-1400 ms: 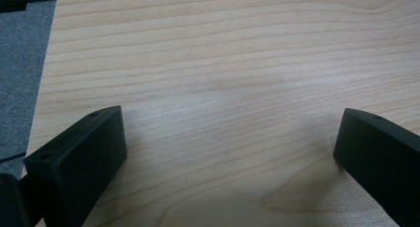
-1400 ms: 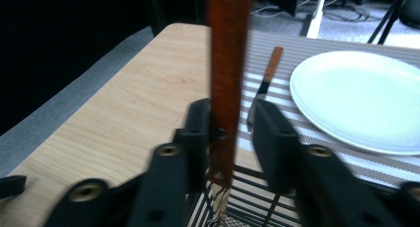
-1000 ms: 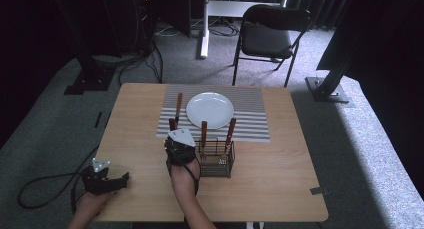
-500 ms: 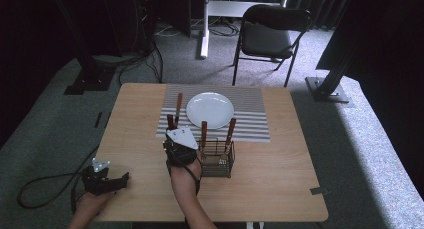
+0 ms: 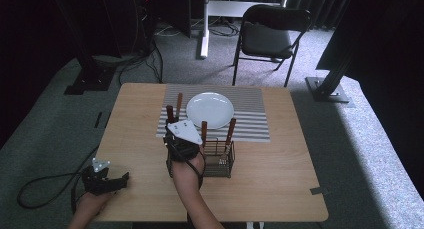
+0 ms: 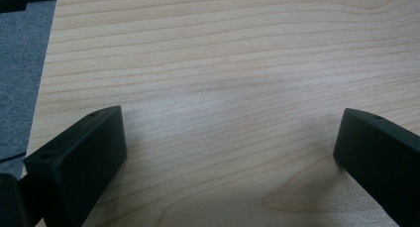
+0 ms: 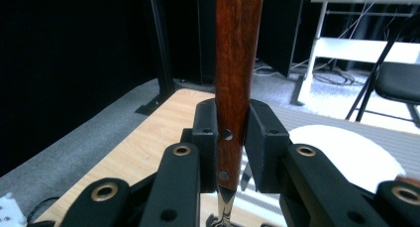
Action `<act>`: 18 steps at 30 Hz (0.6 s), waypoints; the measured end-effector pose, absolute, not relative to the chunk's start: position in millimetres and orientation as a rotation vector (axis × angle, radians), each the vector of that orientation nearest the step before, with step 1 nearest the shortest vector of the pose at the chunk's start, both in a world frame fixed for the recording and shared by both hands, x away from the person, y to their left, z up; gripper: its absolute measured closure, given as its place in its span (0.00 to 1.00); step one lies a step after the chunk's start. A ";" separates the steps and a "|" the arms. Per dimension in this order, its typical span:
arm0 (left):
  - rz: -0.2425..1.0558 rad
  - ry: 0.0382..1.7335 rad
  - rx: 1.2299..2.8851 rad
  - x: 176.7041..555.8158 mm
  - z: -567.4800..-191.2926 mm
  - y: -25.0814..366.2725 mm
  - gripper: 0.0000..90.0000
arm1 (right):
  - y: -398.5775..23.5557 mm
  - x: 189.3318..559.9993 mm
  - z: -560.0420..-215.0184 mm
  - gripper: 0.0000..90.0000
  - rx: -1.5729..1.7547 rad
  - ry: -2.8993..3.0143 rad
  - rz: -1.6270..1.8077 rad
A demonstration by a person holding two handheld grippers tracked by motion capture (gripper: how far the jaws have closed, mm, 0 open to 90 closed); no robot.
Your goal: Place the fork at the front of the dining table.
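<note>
Wooden-handled utensil [image 7: 236, 78] upright, clamped in right tool [image 7: 233, 138], left tool [image 6: 228, 152] open over bare table [image 6: 223, 63], no legible writing

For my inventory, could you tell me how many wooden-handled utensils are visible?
4 utensils: one on the placemat beside the plate, one in the right claw, two in the wire caddy.

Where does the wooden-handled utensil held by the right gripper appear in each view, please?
High view: the wooden-handled utensil stands upright just left of the plate, above the right gripper.
Left gripper view: it looks at the bare table between open jaws.
Right gripper view: centre, upright, clamped between the jaws.
Shared landmark: the white plate on the striped mat.
</note>
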State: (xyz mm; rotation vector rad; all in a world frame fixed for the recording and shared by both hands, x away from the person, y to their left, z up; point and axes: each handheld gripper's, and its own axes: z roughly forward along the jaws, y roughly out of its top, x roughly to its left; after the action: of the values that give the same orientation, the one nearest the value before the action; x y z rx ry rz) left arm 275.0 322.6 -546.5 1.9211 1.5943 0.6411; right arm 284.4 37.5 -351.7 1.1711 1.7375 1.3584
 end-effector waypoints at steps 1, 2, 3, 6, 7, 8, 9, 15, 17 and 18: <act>0.641 1.594 1.921 275.0 -546.5 322.6 0.00 | 37.5 284.8 -349.6 0.84 1.169 1.736 1.360; 0.641 1.594 1.921 275.0 -546.5 322.6 0.00 | 37.4 286.1 -346.8 0.84 1.161 1.733 1.361; 0.641 1.594 1.921 275.0 -546.5 322.6 0.00 | 37.5 287.0 -344.5 0.84 1.157 1.731 1.359; 0.641 1.594 1.921 275.0 -546.5 322.6 0.00 | 37.7 290.6 -337.5 0.84 1.147 1.723 1.361; 0.640 1.595 1.922 275.0 -546.5 322.6 0.00 | 37.8 293.8 -331.6 0.84 1.141 1.713 1.361; 0.640 1.594 1.922 275.0 -546.5 322.6 0.00 | 37.4 295.9 -328.8 0.84 1.139 1.713 1.366; 0.641 1.595 1.919 275.0 -546.6 322.5 0.00 | 37.3 297.4 -326.8 0.84 1.139 1.712 1.370; 0.641 1.595 1.919 275.0 -546.6 322.5 0.00 | 37.7 309.3 -314.1 0.84 1.127 1.691 1.363; 0.642 1.594 1.920 275.0 -546.6 322.6 0.00 | 38.1 314.0 -311.1 0.84 1.122 1.689 1.353; 0.642 1.594 1.920 275.0 -546.6 322.6 0.00 | 38.2 316.4 -309.8 0.84 1.124 1.690 1.353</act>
State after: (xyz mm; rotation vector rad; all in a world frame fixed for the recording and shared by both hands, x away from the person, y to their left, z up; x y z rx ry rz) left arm 275.0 322.6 -546.6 1.9202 1.5942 0.6419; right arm 316.4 38.2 -309.8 1.1238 1.6897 1.3525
